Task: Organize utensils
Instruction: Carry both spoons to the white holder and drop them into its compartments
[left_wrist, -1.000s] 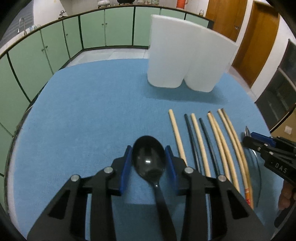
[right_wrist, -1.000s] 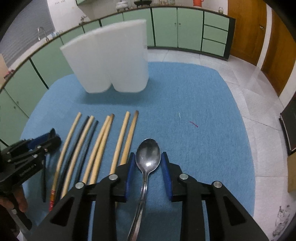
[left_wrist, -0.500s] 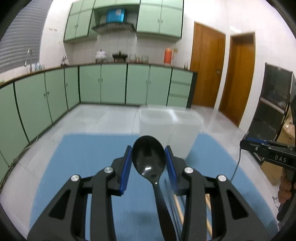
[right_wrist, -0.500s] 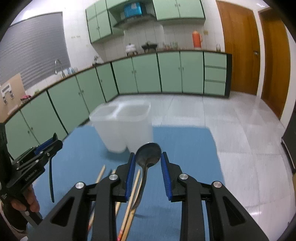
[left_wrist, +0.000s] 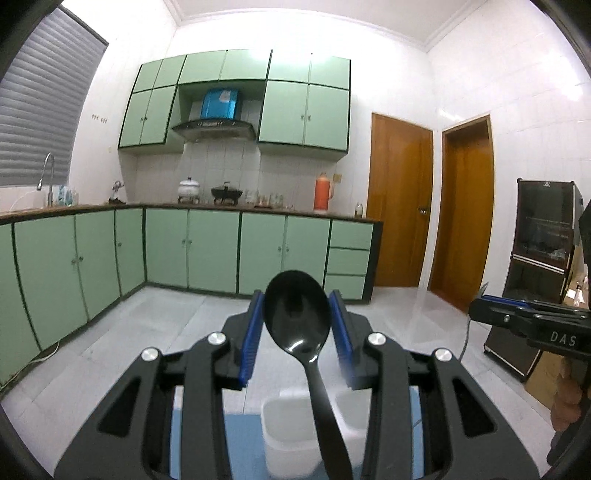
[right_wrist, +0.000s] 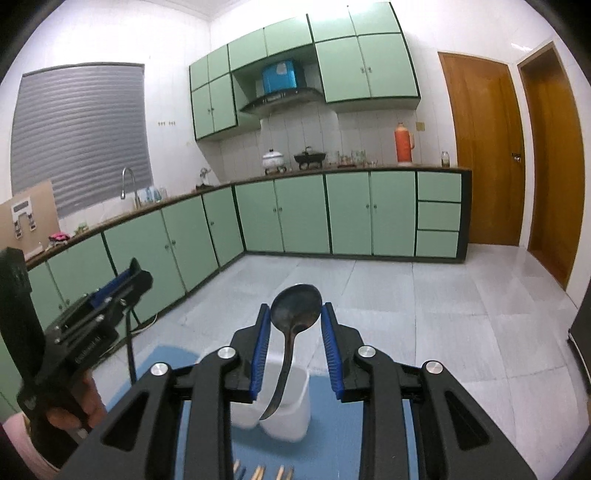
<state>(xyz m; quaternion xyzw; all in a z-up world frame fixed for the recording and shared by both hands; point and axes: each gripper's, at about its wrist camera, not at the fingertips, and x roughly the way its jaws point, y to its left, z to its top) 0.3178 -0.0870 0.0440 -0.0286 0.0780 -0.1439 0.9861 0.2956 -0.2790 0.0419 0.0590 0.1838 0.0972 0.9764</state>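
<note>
My left gripper (left_wrist: 297, 317) is shut on a black plastic spoon (left_wrist: 297, 314), bowl up, handle hanging down. It is raised above the white two-part holder (left_wrist: 291, 435) on the blue mat (left_wrist: 240, 443). My right gripper (right_wrist: 295, 321) is shut on a metal spoon (right_wrist: 295, 306), bowl up, handle hanging over the white holder (right_wrist: 288, 406). The tips of several chopsticks (right_wrist: 258, 472) show at the bottom of the right wrist view. The right gripper also shows in the left wrist view (left_wrist: 517, 317), and the left gripper in the right wrist view (right_wrist: 110, 295).
Green kitchen cabinets (left_wrist: 184, 251) and a counter line the far wall. Two wooden doors (left_wrist: 399, 206) stand at the right. A dark cabinet (left_wrist: 543, 266) stands at the far right. White tiled floor (right_wrist: 406, 302) lies beyond the table.
Both grippers have lifted off the mat with their spoons and tilted up to level. The view went from the mat and chopsticks to the kitchen, with the holder now low in frame.
</note>
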